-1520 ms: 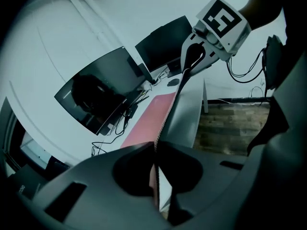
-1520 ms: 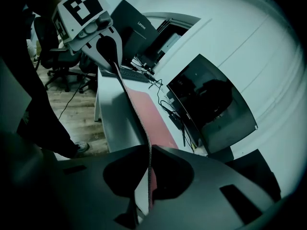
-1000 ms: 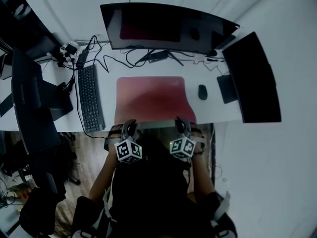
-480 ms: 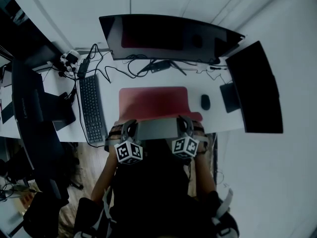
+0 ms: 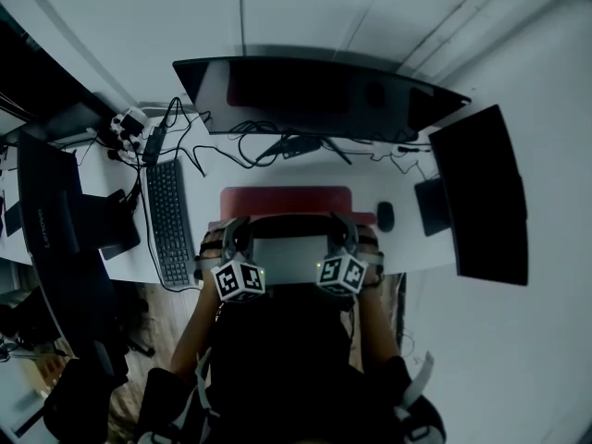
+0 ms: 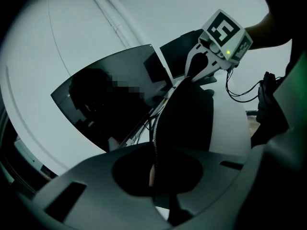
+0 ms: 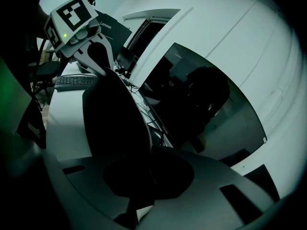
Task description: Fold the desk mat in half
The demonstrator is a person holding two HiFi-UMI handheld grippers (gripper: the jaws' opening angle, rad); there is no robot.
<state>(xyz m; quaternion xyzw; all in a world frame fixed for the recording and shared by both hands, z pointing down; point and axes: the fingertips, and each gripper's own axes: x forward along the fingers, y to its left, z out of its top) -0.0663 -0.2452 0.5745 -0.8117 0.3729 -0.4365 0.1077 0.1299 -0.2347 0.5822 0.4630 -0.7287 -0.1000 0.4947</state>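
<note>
One desk mat [image 5: 287, 199] lies on the white desk [image 5: 407, 248], directly in front of the curved monitor [image 5: 305, 95] and centred on it. A single strip of its red top face shows flat on the side nearest the monitor. The half farther from the monitor is lifted off the desk and curls back toward it, with its grey underside facing up.

Two grippers hold that lifted edge, one at each corner. The left gripper [image 5: 231, 228] is clamped tight on the corner below the monitor's left half. Its own view shows the mat's thin stitched edge running straight in between the closed jaws. The right gripper [image 5: 340, 227] pinches the other corner below the monitor's right half, and there too the dark sheet passes between pressed-together jaws. Each carries one marker cube, two in all, on the side away from the monitor.

One keyboard [image 5: 169, 220] lies lengthwise below the monitor's left end, beside the mat. One mouse [image 5: 386, 215] sits below the monitor's right end, just off the mat's red strip. One flat dark screen [image 5: 481, 192] stands at the monitor's right end, angled inward. A tangle of black cables [image 5: 259, 139] runs along the monitor's foot.
</note>
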